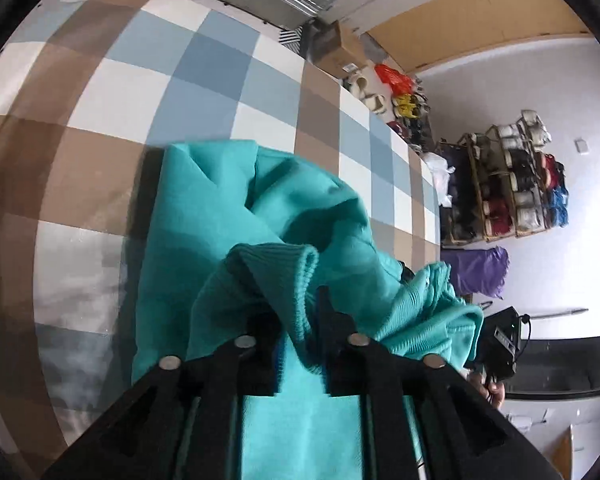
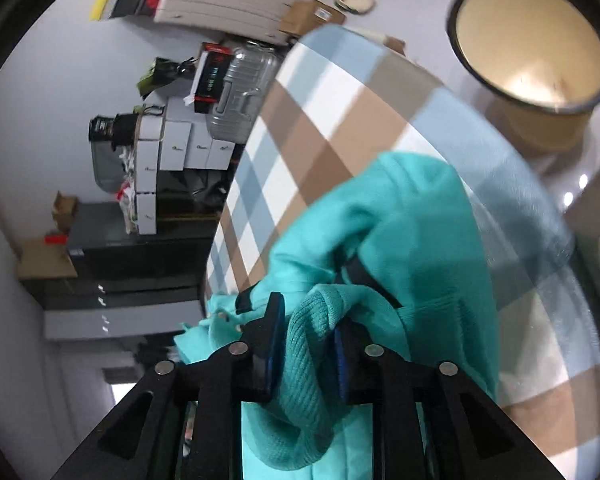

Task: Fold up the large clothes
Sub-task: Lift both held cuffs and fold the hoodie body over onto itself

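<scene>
Now both grippers clamp the sweater's [image 1: 228,216] ribbed hem: left gripper [image 1: 296,312], right gripper [image 2: 308,320]. It hangs bunched between them, trailing forward onto the checked cloth [image 1: 148,80]; neither hand looks nearer.

No text reads clearly in either view. In the right wrist view, the white boxes [image 2: 180,148] at about ten o'clock carry small dark logos, too small to make out. The black and red box [image 2: 211,76] above them bears pale lettering, blurred beyond reading.
</scene>
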`<state>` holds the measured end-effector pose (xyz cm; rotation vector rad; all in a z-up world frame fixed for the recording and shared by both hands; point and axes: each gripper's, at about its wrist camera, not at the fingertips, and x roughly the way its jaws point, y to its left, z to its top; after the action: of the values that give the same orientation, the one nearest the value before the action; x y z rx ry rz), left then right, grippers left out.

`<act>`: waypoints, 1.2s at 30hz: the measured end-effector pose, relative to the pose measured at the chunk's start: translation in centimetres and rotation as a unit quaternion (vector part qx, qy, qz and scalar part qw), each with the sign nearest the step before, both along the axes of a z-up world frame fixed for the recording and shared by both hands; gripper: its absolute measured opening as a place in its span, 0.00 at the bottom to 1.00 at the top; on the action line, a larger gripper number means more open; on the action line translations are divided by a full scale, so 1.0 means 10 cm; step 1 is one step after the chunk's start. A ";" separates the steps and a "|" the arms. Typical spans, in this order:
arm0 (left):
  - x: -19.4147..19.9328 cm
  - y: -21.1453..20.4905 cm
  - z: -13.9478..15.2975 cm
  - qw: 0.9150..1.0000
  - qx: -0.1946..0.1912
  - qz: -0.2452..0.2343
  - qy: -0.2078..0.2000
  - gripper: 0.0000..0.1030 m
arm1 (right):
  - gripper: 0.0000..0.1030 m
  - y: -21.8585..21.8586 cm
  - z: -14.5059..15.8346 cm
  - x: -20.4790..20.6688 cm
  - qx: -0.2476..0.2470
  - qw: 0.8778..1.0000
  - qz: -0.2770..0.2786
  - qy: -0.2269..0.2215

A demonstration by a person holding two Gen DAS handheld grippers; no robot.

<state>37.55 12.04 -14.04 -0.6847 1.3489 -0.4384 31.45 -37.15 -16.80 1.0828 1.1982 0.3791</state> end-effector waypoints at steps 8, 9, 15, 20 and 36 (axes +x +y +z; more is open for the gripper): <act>-0.52 0.31 0.48 0.997 0.010 0.003 -0.075 0.76 | 0.90 -0.20 0.50 -0.57 -0.122 0.981 -0.005 -0.153; -0.55 0.31 0.45 0.997 0.018 -0.003 -0.074 0.76 | 0.90 -0.17 0.51 -0.63 -0.127 0.980 0.003 -0.154; -0.83 0.09 0.00 0.996 0.071 -0.050 -0.028 0.76 | 0.90 0.38 0.45 -0.91 -0.226 0.953 0.111 -0.168; -0.90 -0.02 0.16 0.994 0.069 -0.048 -0.075 0.21 | 0.44 0.74 0.40 -1.03 -0.289 0.927 0.144 -0.190; -0.43 0.20 -0.04 0.990 0.092 0.044 -0.101 0.16 | 0.22 0.46 0.33 -0.90 -0.338 0.921 0.087 -0.174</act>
<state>33.23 14.03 -14.42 -0.5299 1.1457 -0.2995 22.40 -32.59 -13.46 0.2914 0.9898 0.2463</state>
